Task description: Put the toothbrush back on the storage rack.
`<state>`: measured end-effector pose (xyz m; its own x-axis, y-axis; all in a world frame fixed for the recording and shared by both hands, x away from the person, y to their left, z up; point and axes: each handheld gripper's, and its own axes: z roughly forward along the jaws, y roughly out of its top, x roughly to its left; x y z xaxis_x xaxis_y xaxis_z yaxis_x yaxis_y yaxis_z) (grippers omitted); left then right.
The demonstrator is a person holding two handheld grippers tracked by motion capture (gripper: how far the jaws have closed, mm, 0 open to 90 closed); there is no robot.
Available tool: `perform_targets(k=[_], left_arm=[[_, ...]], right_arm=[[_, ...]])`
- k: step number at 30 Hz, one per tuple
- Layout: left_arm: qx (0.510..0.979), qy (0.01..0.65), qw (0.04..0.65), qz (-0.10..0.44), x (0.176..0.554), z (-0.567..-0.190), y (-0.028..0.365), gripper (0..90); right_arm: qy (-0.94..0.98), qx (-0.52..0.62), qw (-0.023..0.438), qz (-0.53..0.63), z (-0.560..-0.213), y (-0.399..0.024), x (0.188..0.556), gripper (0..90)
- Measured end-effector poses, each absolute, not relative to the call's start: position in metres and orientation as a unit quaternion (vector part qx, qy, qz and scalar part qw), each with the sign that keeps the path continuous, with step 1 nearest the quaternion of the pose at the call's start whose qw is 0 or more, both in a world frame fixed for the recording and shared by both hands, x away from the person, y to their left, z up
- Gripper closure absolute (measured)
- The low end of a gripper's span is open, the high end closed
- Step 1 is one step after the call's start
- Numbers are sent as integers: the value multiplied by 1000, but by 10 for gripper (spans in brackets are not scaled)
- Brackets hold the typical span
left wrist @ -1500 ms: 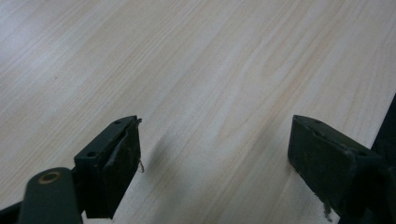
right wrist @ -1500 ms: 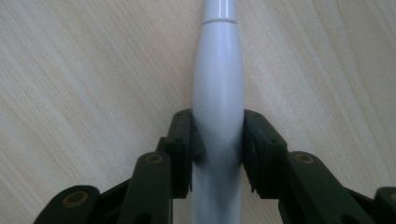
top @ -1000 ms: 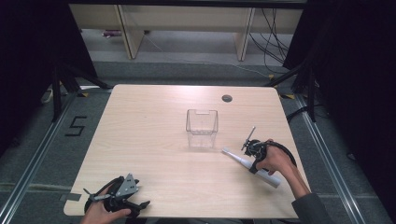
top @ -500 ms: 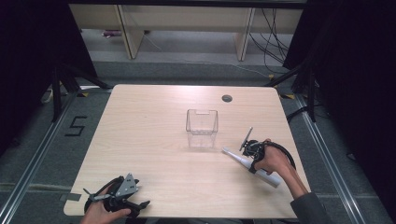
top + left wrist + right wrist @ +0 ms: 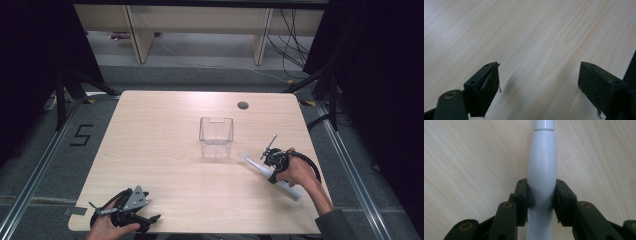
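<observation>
A white electric toothbrush [image 5: 286,186] lies on the wooden table [image 5: 165,135] at the right, its thin head pointing toward a clear plastic box [image 5: 216,137] at the middle. My right gripper [image 5: 272,167] is shut on the toothbrush's handle [image 5: 541,172]; both jaws press its sides in the right gripper view. My left gripper [image 5: 131,216] rests at the table's front left corner, held by a hand. Its jaws stand wide apart over bare wood [image 5: 539,75] with nothing between them.
A small dark round hole [image 5: 243,105] sits in the table near the back right. Shelving legs and cables lie on the floor beyond the far edge. A "5" mark is on the floor at the left.
The right hand and gripper have shifted slightly along the toothbrush on the table. The left gripper has barely moved.
</observation>
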<state>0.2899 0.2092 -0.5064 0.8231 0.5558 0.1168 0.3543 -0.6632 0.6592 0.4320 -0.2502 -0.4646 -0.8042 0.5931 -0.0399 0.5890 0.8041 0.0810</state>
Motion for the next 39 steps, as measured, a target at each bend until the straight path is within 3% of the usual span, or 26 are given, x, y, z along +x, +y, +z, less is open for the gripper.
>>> perform_targets(k=[28,30,39], left_arm=[[897,255,325,156,290,-506,209,168],[897,254,325,157,290,-506,209,168],[895,259,329,156,290,-506,209,168]], right_arm=[[877,402,109,241,-408,-283,421,670],[873,375,131,283,-409,-288,424,670],[843,392,153,335,-412,-289,428,670]])
